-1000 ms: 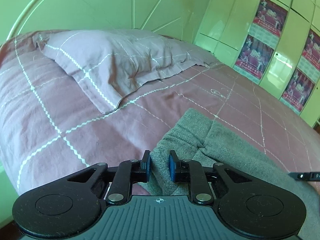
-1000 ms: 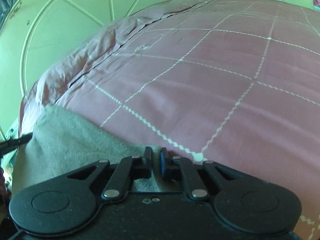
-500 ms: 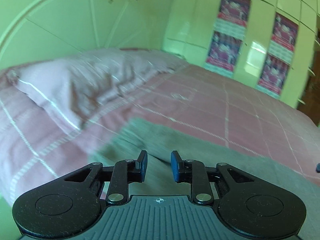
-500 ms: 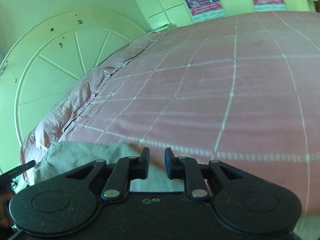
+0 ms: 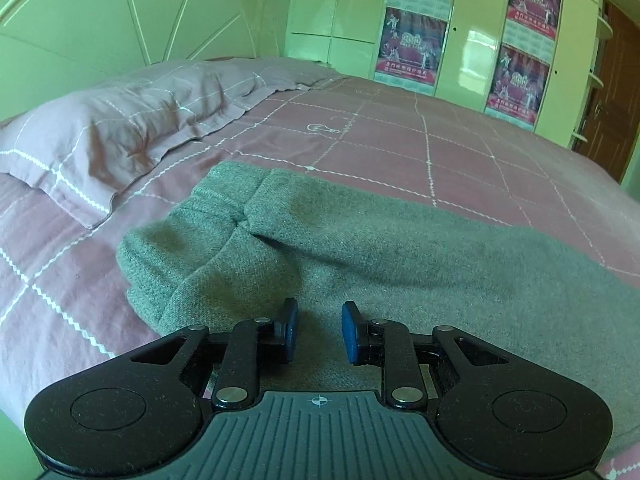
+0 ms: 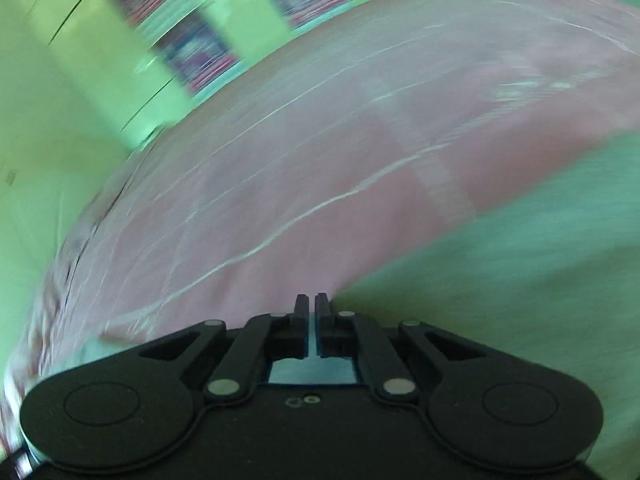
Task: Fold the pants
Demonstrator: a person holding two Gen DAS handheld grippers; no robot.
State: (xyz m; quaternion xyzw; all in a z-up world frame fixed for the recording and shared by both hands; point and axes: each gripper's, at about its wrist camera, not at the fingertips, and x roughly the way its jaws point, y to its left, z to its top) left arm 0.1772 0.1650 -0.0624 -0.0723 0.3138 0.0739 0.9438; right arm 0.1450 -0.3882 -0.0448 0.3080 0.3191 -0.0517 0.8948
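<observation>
Grey knit pants lie on the pink checked bed, their bunched end at the left near the pillow, the rest running off to the right. My left gripper is open and empty, just above the near part of the pants. The right wrist view is blurred by motion. There my right gripper has its jaws nearly together with nothing visible between them. A pale grey-green blur at the right of that view is likely the pants.
A pink pillow lies at the back left against the pale headboard. Wardrobe doors with posters stand behind the bed. A brown door is at the far right. The bedspread stretches beyond the pants.
My left gripper has opened wider and let go of the pants, which now lie flat. My right gripper opened, then closed to a narrow slit while swinging fast.
</observation>
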